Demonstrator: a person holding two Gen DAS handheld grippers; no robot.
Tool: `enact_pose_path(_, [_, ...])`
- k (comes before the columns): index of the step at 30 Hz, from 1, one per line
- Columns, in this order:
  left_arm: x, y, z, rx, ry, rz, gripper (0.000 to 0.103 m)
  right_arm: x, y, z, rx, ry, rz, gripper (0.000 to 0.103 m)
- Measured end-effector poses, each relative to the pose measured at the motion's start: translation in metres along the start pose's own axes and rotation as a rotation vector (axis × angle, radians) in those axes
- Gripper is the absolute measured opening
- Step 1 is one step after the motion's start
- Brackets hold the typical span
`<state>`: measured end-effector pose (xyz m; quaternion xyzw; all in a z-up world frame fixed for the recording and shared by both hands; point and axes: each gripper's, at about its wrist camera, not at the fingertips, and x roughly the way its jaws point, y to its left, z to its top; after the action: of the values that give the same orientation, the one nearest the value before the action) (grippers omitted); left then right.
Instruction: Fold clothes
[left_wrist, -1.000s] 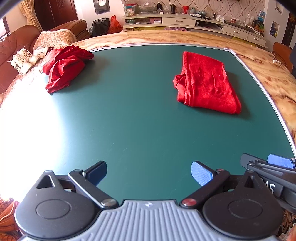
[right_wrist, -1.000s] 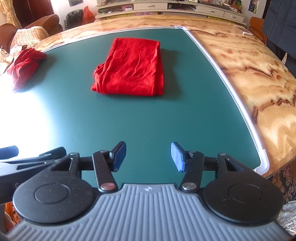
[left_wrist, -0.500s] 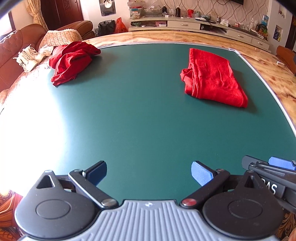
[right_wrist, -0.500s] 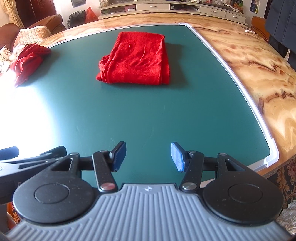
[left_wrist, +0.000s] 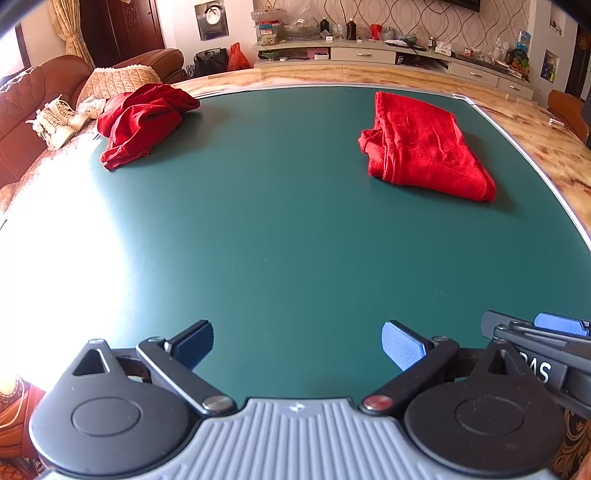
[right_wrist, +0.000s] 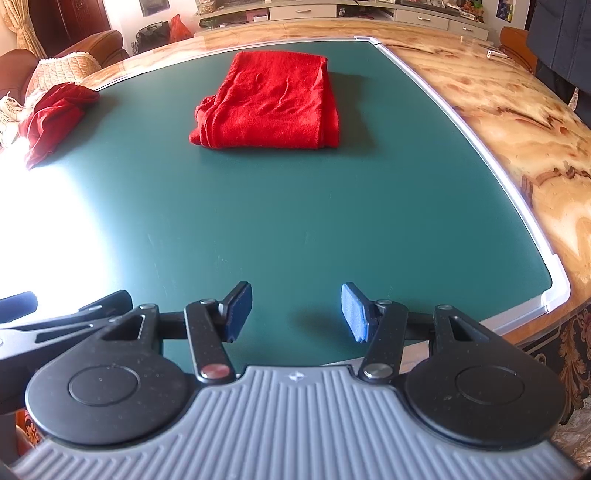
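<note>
Both grippers, left and right, stand open and hold nothing above the green mat. A folded red cloth lies far on the mat; a crumpled red one lies at its far left edge.

Before me the surface is marbled tan stone, carrying a dark green mat with a pale border. On the mat I note a folded red garment and, well apart, a crumpled red garment at its far left edge.

Both grippers lower, nearer mat
</note>
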<state>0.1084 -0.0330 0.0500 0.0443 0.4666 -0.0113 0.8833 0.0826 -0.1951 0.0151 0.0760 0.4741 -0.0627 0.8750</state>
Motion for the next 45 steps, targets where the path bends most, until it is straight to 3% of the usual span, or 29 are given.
enact_pose_path(33, [0.014,0.002,-0.035,-0.023,-0.063,-0.048,0.103,0.004,0.003,-0.032,-0.002,-0.152,-0.066,0.062])
enact_pose_path(37, [0.014,0.003,-0.037,-0.019,-0.077,-0.051,0.103,0.004,0.0,-0.035,0.025,-0.162,-0.086,0.077])
enact_pose_path(45, [0.013,0.001,-0.039,-0.009,-0.091,-0.054,0.103,0.005,-0.002,-0.041,0.025,-0.193,-0.091,0.084])
